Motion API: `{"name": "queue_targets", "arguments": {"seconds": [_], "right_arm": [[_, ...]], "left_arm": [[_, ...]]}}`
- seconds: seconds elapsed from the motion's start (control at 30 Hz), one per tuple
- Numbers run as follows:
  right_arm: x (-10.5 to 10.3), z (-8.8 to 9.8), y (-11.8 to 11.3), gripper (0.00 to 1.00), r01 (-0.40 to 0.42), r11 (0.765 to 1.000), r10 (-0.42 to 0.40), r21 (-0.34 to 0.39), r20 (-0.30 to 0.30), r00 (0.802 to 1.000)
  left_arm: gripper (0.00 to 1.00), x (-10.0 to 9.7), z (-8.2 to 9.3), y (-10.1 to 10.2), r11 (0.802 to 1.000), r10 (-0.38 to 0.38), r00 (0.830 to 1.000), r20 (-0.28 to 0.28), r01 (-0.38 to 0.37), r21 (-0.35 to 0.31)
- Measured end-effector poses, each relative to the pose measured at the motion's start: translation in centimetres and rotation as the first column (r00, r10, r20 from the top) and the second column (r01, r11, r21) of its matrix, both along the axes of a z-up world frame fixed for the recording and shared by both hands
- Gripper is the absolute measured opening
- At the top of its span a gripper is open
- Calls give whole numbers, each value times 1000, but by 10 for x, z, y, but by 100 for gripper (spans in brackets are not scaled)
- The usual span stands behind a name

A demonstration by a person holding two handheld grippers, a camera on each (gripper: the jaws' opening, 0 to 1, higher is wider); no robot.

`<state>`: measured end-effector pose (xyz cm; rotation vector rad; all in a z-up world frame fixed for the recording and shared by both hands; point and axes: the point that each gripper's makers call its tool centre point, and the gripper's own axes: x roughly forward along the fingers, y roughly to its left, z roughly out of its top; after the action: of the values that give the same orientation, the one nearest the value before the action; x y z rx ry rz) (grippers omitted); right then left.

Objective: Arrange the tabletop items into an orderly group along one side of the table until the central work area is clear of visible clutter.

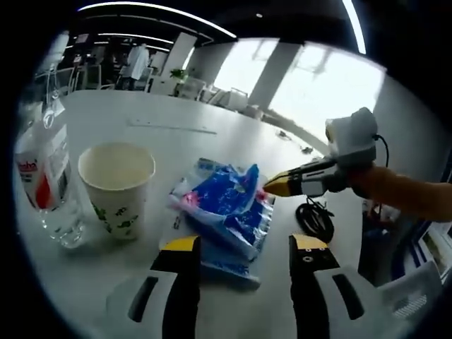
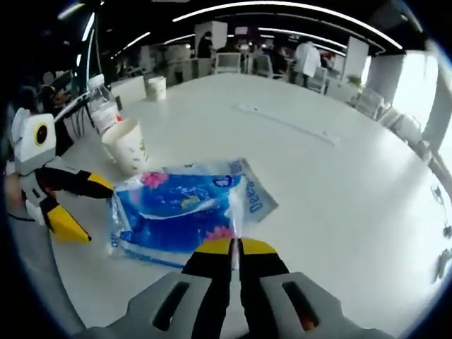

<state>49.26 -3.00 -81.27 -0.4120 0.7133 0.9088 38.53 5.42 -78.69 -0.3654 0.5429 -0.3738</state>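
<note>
Currently the right hand-held gripper is pinching an edge of the blue packet with its jaws closed, the packet lying on the white worktop beside the paper cup. Left hand-held gripper is hovering open-jawed just before the packet, water bottle standing past the cup.

Your left gripper view sits low over the white table, looking along its jaws toward the bright windows, close on the blue packet and paper cup. Your right gripper view faces the opposite way, toward the dim office, right on top of that packet. Both share packet, cup and tabletop.
</note>
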Motion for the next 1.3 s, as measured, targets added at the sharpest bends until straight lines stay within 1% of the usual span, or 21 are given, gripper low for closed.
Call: {"name": "queue_targets", "arguments": {"seconds": [0.1, 0.17, 0.3, 0.63, 0.67, 0.73, 0.77, 0.8, 0.87, 0.9, 0.97, 1.0, 1.03, 1.07, 1.1, 1.13, 1.17, 1.2, 1.23, 1.3], "right_arm": [[-5, -4, -1, 0, -3, 1000, 3, -9, -11, 1000], [-3, -3, 0, 0, -3, 1000, 3, -4, -2, 1000], [-5, -3, -1, 3, -11, 1000, 11, -14, -10, 1000], [-12, 11, -1, 6, -34, 999, 34, 1, 6, 999], [-12, 14, 0, 7, -41, 999, 41, 14, 6, 999], [-12, 16, -1, 9, -43, 999, 43, 16, -2, 999], [-14, 19, 0, 11, -64, 998, 64, 25, 4, 998], [-14, 21, -2, 12, -60, 998, 60, 24, 4, 998], [-16, 26, 1, 14, -101, 994, 101, 44, 11, 995], [-17, 27, -2, 15, -91, 995, 91, 48, 0, 996], [-24, 32, 4, 16, -120, 986, 124, 115, -36, 992], [-23, 32, -2, 17, -112, 989, 116, 96, -37, 993], [-24, 32, -4, 19, -119, 989, 123, 93, -37, 992], [-25, 32, -5, 20, -136, 986, 140, 96, -32, 990], [-25, 33, -7, 22, -131, 987, 135, 95, -33, 990], [-27, 35, -7, 25, -144, 984, 147, 109, -28, 989], [-28, 36, -6, 27, -153, 980, 158, 124, -32, 987], [-31, 36, -8, 29, -146, 981, 154, 130, -52, 987], [-32, 36, -9, 32, -156, 979, 164, 132, -52, 985], [-35, 36, -13, 36, -164, 979, 171, 122, -54, 984]], "left_arm": [[46, 0, 1, 2, 1000, 2, 1000, 2, -2, 3], [45, 0, 1, 3, 1000, 5, 1000, 0, -5, 4], [45, 1, 1, 7, 1000, 15, 1000, 2, -15, 8], [45, 2, 5, 10, 999, 38, 999, 5, -38, 4], [45, 2, 5, 10, 999, 40, 999, 6, -40, 3], [45, 2, 7, 10, 999, 45, 999, 8, -45, 3], [45, 2, 8, 11, 999, 47, 999, 7, -47, 1], [45, 2, 8, 11, 999, 50, 999, 7, -50, -1], [45, 2, 10, 12, 998, 55, 998, 12, -55, 1], [44, 2, 11, 12, 998, 57, 998, 13, -57, 2], [44, 3, 11, 14, 998, 64, 998, 10, -64, 4], [44, 3, 11, 14, 998, 67, 998, 11, -67, 6], [44, 3, 11, 15, 997, 72, 997, 9, -72, 7], [44, 3, 11, 16, 997, 78, 997, 5, -78, 6], [44, 3, 11, 16, 997, 79, 997, 6, -79, 7], [44, 3, 11, 16, 997, 81, 997, 6, -81, 10], [44, 3, 11, 16, 997, 83, 997, 4, -83, 11], [44, 3, 11, 15, 996, 84, 996, 1, -84, 11], [43, 2, 11, 15, 996, 87, 996, -2, -87, 11], [43, 2, 11, 15, 996, 91, 996, -3, -91, 11]]}}
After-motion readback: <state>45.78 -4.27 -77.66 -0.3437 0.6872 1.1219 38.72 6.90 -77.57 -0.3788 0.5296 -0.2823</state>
